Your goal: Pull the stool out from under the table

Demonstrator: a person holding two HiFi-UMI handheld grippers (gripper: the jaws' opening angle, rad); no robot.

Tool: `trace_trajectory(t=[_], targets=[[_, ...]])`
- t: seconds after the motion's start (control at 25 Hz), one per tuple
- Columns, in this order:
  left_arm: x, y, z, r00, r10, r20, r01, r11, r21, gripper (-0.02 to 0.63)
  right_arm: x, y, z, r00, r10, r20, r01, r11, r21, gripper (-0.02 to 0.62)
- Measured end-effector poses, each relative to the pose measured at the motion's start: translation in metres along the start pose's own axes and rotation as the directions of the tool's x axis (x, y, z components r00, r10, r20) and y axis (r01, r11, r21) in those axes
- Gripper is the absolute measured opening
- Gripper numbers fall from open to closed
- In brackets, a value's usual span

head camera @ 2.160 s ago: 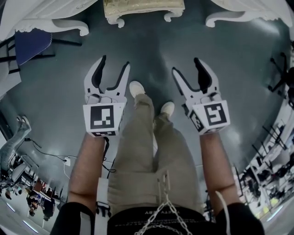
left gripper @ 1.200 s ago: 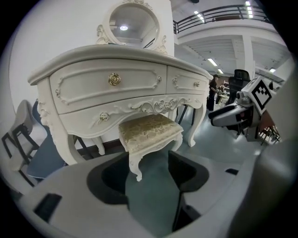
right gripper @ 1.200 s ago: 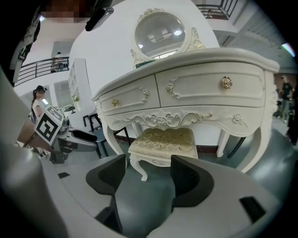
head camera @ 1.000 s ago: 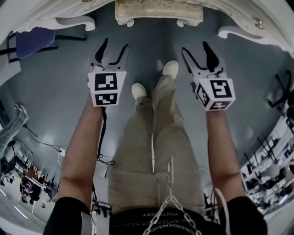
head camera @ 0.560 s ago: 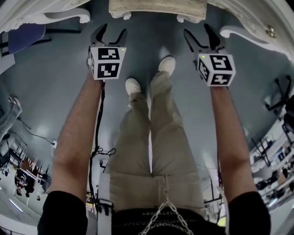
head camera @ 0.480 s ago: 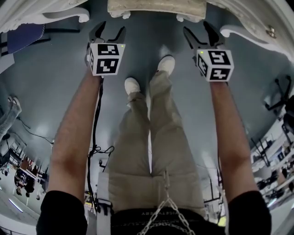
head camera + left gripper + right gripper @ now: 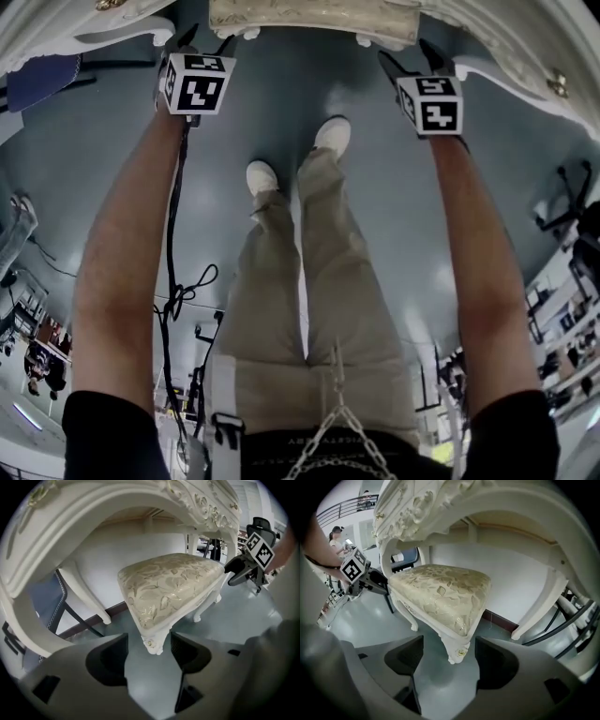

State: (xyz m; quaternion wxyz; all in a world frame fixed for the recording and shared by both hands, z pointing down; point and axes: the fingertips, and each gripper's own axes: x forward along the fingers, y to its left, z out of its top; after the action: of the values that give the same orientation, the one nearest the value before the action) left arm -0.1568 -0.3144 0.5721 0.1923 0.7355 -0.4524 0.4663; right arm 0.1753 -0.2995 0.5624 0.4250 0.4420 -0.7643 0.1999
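The stool has a cream floral cushion and white carved legs, and stands under the ornate white table at the top of the head view. My left gripper reaches towards its front left corner and my right gripper towards its front right. In the left gripper view the stool's corner leg shows in the gap of the left gripper. The right gripper frames the other corner of the stool the same way. Both pairs of jaws have just been opening, and no pad touches the wood.
A blue chair stands left of the stool under the table. The person's legs and white shoes are on the grey floor between my arms. A cable hangs by the left arm. A black office chair is at the right.
Both grippers have moved forward and down to the stool's front corners, now close under the table's edge. The person has stepped closer, and the arms are stretched out further.
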Motion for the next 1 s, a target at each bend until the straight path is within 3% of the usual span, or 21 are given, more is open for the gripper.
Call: trace_trajectory(t=[0.24,0.36,0.48,0.6,0.76,1.0], targets=[[0.017,0.009,0.006,0.998,-0.061,-0.033,0.063,0.996,0.065,0.286,0.024,-0.017,0.007,0.998,0.009,-0.055,-0.012,0.999,-0.053,0.318],[0.023,-0.001,0.008,0.990,-0.122,-0.071,0.131,0.981,0.146,0.302,0.031,-0.015,0.014,0.996,0.026,-0.087,-0.033,0.997,-0.076,0.319],[0.033,-0.003,0.011,0.985,-0.119,-0.122,0.143,0.966,0.214,0.303,0.037,-0.011,0.017,0.992,0.033,-0.119,-0.043,0.996,-0.081,0.325],[0.042,-0.004,0.012,0.976,-0.136,-0.168,0.166,0.970,0.180,0.302,0.049,-0.017,0.010,0.989,0.031,-0.145,-0.040,0.997,-0.060,0.325],[0.040,-0.005,0.016,0.974,-0.146,-0.172,0.164,0.982,0.096,0.302,0.051,-0.016,0.008,0.986,0.043,-0.164,-0.044,0.999,-0.007,0.324],[0.035,-0.011,0.005,0.972,-0.167,-0.164,0.181,0.981,0.074,0.301,0.039,-0.007,-0.007,0.982,0.009,-0.187,-0.011,1.000,-0.009,0.321]])
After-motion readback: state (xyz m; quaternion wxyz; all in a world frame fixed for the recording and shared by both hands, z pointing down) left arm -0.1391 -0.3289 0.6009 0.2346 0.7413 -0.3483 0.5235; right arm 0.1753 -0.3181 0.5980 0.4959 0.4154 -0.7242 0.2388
